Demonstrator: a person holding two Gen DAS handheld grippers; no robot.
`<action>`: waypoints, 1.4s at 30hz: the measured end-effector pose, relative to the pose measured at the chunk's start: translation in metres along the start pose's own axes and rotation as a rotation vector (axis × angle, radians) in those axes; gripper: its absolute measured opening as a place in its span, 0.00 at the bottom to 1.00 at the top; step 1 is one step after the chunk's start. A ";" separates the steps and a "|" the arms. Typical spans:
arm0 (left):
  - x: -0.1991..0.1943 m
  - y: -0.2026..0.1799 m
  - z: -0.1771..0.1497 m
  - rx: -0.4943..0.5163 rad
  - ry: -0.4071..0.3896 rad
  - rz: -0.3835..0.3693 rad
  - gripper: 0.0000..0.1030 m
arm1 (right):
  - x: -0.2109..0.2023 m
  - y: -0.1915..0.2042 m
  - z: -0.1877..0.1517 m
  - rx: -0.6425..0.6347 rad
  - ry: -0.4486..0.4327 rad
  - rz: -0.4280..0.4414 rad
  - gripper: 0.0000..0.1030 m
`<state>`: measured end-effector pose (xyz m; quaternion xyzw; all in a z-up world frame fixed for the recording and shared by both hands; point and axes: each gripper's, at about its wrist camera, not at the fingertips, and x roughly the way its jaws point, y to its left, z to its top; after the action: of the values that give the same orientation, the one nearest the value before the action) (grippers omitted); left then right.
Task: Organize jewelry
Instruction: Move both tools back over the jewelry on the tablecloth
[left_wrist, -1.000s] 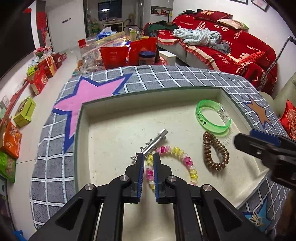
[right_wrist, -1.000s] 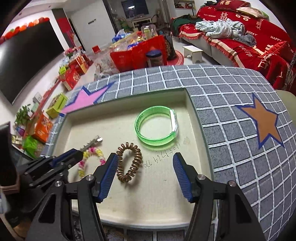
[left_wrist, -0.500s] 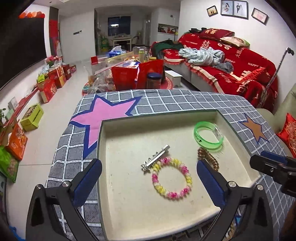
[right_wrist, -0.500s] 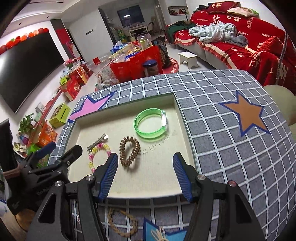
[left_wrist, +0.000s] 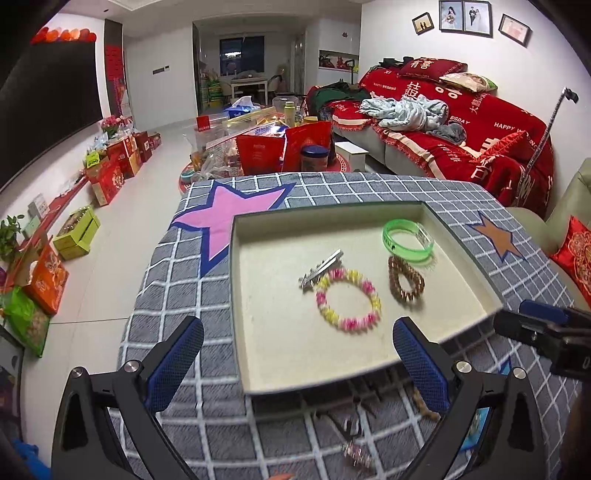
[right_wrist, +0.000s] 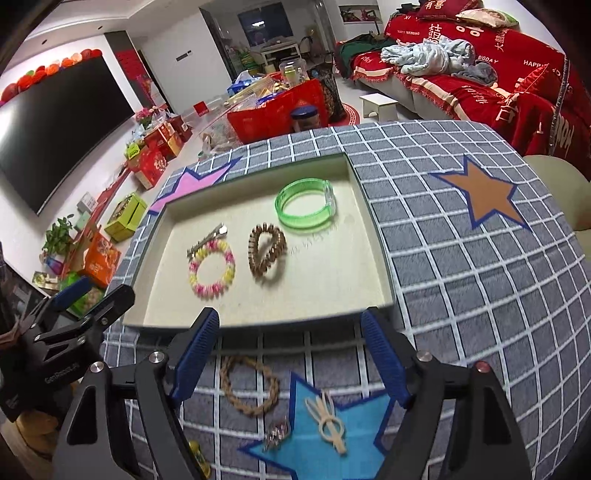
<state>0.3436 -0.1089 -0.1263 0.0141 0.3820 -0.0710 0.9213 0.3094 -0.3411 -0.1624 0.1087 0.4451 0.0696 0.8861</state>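
On a checked cloth (right_wrist: 461, 266), four pieces are already laid apart in the tray (right_wrist: 373, 236), presumably for sorting. The left gripper (left_wrist: 295, 354) is spread empty; the right gripper (right_wrist: 288, 350) is opening, empty, above the braided ring (right_wrist: 249, 384), likely next.

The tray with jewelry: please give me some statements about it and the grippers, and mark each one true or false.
1. The green bangle lies inside the tray. True.
2. The beaded bracelet lies outside the tray. False: it is inside, touching the silver hair clip.
3. The left gripper holds the brown coil hair tie. False: its fingers are wide apart and empty.
4. A braided bracelet lies on the cloth before the tray. True.
5. The right gripper is opening, nothing between its fingers. True.
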 end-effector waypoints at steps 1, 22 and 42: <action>-0.003 0.001 -0.005 0.002 -0.003 0.010 1.00 | -0.001 -0.001 -0.003 0.003 0.001 0.000 0.80; -0.028 0.006 -0.091 -0.061 0.143 -0.062 1.00 | -0.038 -0.020 -0.064 0.031 0.032 -0.024 1.00; -0.036 -0.054 -0.125 0.028 0.208 -0.095 1.00 | -0.057 -0.059 -0.124 0.075 0.077 -0.135 1.00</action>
<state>0.2225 -0.1476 -0.1877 0.0159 0.4747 -0.1180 0.8720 0.1779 -0.3944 -0.2051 0.1090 0.4873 -0.0030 0.8664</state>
